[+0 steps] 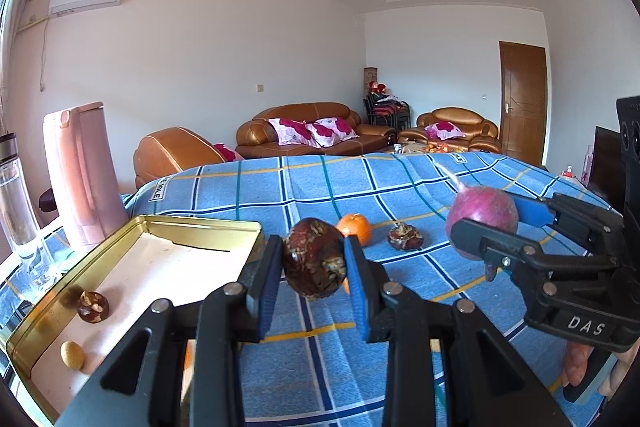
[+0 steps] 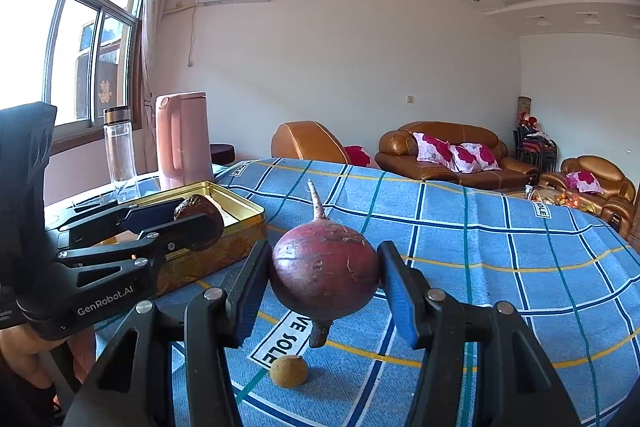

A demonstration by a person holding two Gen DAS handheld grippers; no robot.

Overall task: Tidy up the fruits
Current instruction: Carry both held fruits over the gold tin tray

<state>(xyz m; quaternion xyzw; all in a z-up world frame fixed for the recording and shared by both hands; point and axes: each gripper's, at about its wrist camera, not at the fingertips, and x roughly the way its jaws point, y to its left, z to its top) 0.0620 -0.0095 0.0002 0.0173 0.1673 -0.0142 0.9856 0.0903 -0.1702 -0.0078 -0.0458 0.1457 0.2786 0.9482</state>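
My left gripper is shut on a dark brown water chestnut, held above the blue checked cloth, just right of the gold tin tray. The tray holds another water chestnut and a small tan longan. My right gripper is shut on a red radish and holds it above the cloth; it shows in the left wrist view at the right. An orange and a third water chestnut lie on the cloth. A longan lies below the radish.
A pink kettle and a clear bottle stand behind the tray at the table's left edge. The cloth-covered table stretches right and away. Brown sofas stand beyond it.
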